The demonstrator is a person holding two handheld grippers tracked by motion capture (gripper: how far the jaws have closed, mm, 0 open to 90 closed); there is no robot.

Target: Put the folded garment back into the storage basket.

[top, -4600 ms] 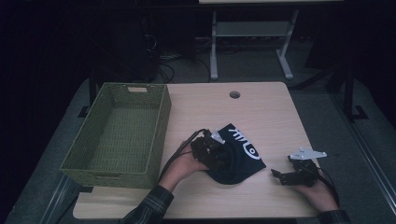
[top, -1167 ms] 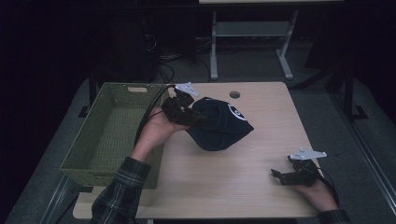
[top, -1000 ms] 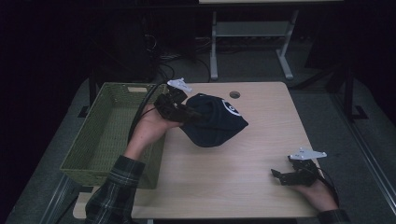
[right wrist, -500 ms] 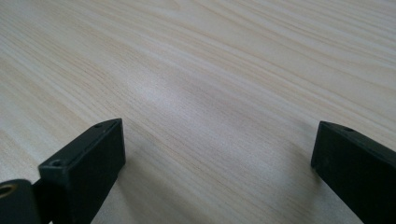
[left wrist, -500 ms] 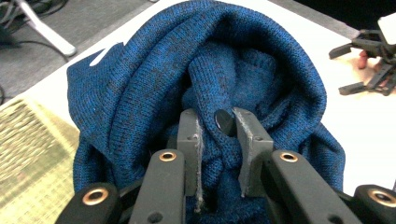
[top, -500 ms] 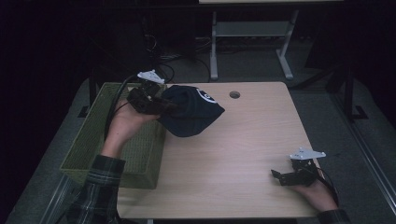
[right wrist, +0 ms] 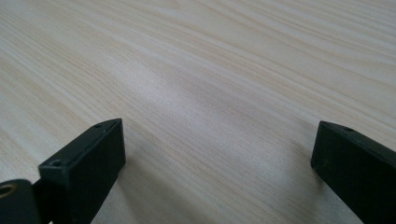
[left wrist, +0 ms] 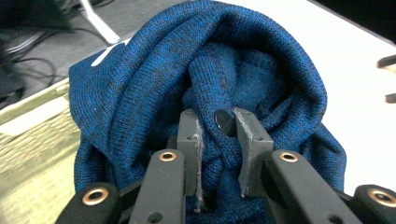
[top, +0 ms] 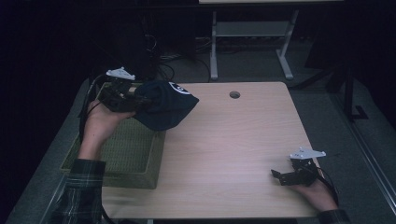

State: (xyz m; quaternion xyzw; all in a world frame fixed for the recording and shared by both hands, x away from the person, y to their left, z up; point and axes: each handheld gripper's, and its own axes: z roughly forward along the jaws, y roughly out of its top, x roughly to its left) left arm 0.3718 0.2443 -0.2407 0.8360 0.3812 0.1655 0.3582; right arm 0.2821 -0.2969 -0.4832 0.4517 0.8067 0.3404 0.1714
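Observation:
A dark blue knit garment (top: 166, 105) with a white mark hangs in the air over the basket's far right corner and the table's left edge. My left gripper (top: 140, 99) is shut on a bunched fold of it. In the left gripper view the garment (left wrist: 224, 51) drapes over the left gripper (left wrist: 219, 126), with a dark button between the pads. My right gripper (top: 276, 176) rests low at the table's front right. Its jaws have just been opening and stand wide; the right gripper (right wrist: 219, 140) has only bare wood between them.
A green woven basket (top: 135, 172) stands at the table's left side, under the person's left forearm. The light wooden table (top: 224, 140) has a round cable hole (top: 234, 94) near its far edge. Dark floor, cables and a white frame lie beyond.
My left gripper has carried the garment up off the table and leftward, from the table's middle to above the basket. The right gripper has stayed in place at the front right.

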